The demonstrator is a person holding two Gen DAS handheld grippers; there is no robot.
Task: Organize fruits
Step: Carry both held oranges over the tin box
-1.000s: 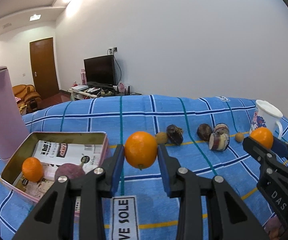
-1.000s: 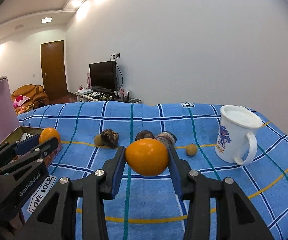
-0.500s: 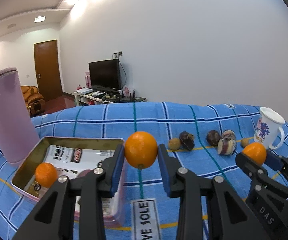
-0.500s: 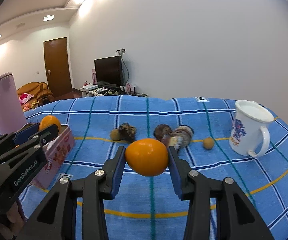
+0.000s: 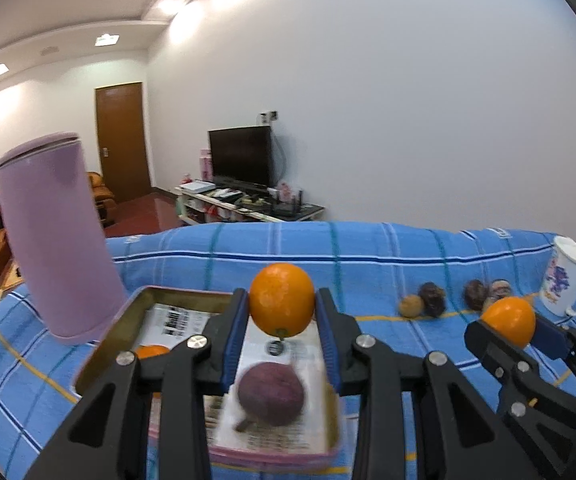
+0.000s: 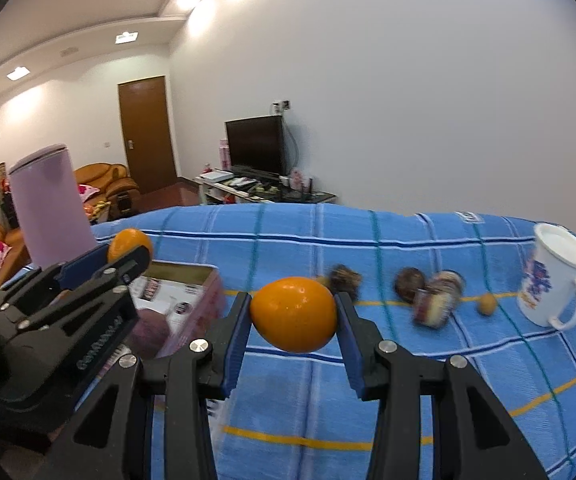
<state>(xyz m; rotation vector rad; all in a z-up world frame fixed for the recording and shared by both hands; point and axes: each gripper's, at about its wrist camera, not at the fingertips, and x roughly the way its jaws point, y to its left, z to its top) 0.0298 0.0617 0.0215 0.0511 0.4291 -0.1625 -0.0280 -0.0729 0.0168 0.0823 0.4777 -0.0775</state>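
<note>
Oranges (image 5: 282, 299) (image 6: 293, 314), firm, round and smooth, sit clamped at their widest part in left gripper (image 5: 282, 334) and right gripper (image 6: 293, 338), so they may roll out.

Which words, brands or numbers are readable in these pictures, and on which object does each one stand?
"GenRobot.AI": on the side of the left gripper, blurred but legible in the right wrist view.
Printed paper with a barcode inside the tin box: too blurred to read.
Blue design on the white mug: no legible text.
</note>
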